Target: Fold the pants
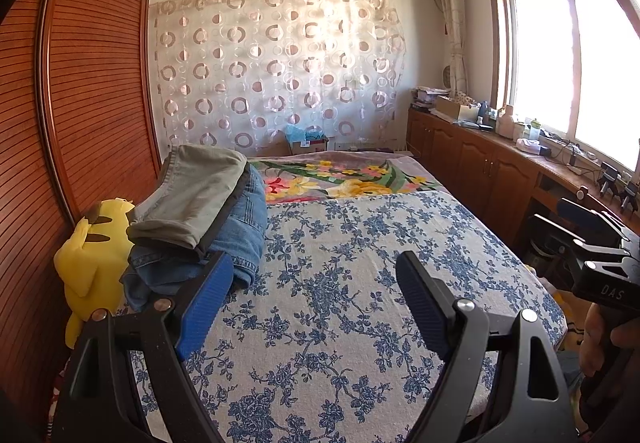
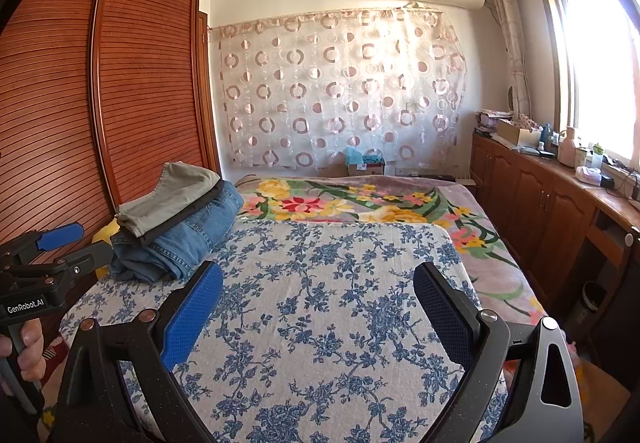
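A stack of folded pants lies at the left side of the bed: grey-green pants on top, a dark pair between, blue jeans at the bottom. My left gripper is open and empty, just right of the stack, above the blue floral sheet. My right gripper is open and empty over the same sheet. Each gripper shows at the edge of the other's view, the right one in the left wrist view and the left one in the right wrist view.
A yellow plush toy sits between the stack and the slatted wooden wardrobe. A flowered blanket covers the far end of the bed. Wooden cabinets with clutter run along the right under the window.
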